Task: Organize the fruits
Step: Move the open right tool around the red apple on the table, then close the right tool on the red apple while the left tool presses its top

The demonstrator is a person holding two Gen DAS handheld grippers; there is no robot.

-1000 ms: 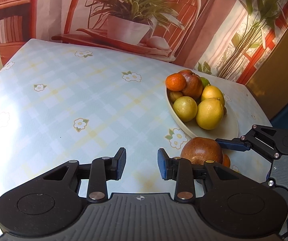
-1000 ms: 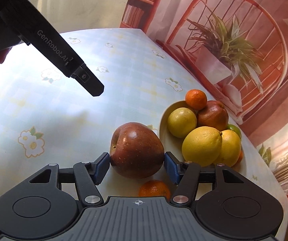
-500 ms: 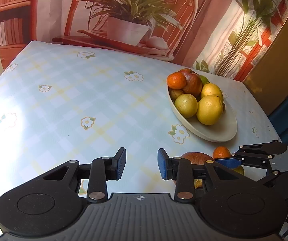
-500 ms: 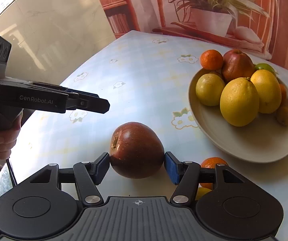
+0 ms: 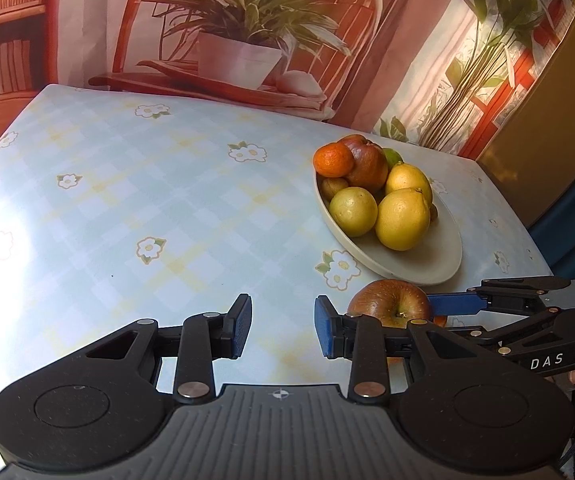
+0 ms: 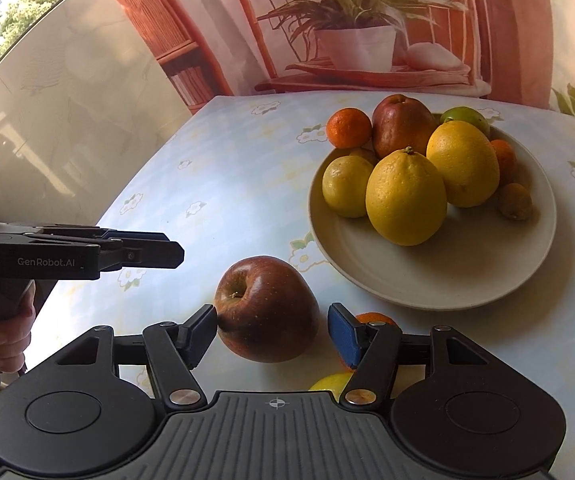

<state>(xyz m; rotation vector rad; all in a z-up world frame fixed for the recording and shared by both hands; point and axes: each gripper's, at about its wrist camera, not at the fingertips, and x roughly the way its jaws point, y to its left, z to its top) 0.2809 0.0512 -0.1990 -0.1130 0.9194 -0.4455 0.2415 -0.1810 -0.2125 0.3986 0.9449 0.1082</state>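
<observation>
Apple: the apple (image 6: 267, 308) sits on the worktop (image 5: 127, 200) at the 7 o'clock side of the plate (image 6: 447, 280), just off its rim, stem dimple turned to 9 o'clock.
Right tongs: the right tongs (image 6: 271, 334) straddle the apple – the 9 o'clock pad touches its skin, the 3 o'clock pad stands just clear, so there is no pinch.
Left tongs: the left tongs (image 5: 283, 330) are slightly spread with nothing between them, over bare cloth.
Hidden: a mandarin (image 6: 373, 317) shows only as an orange sliver behind the right tongs' 3 o'clock finger; a yellow fruit (image 6: 331, 382) is cut off by the tool body at 6 o'clock. What kind it is I cannot tell.
Hidden in the left view: the apple's lower half is behind the left tongs' own finger, and whether the far blue pad presses it cannot be read from there.
Right view only: the gap at the 3 o'clock pad, the yellow fruit, a small brown fruit (image 6: 515, 202) on the plate, and a hand (image 6: 5, 336) gripping the left tool's handle.
Left view only: the worktop's far edge at 12 o'clock against the printed backdrop, and its 3 o'clock corner.
Open room: the plate's near half is bare – the lemons (image 6: 405, 196) and the rest crowd its 12 o'clock side. Bare cloth runs wide from 9 to 11 o'clock of the apple.
</observation>
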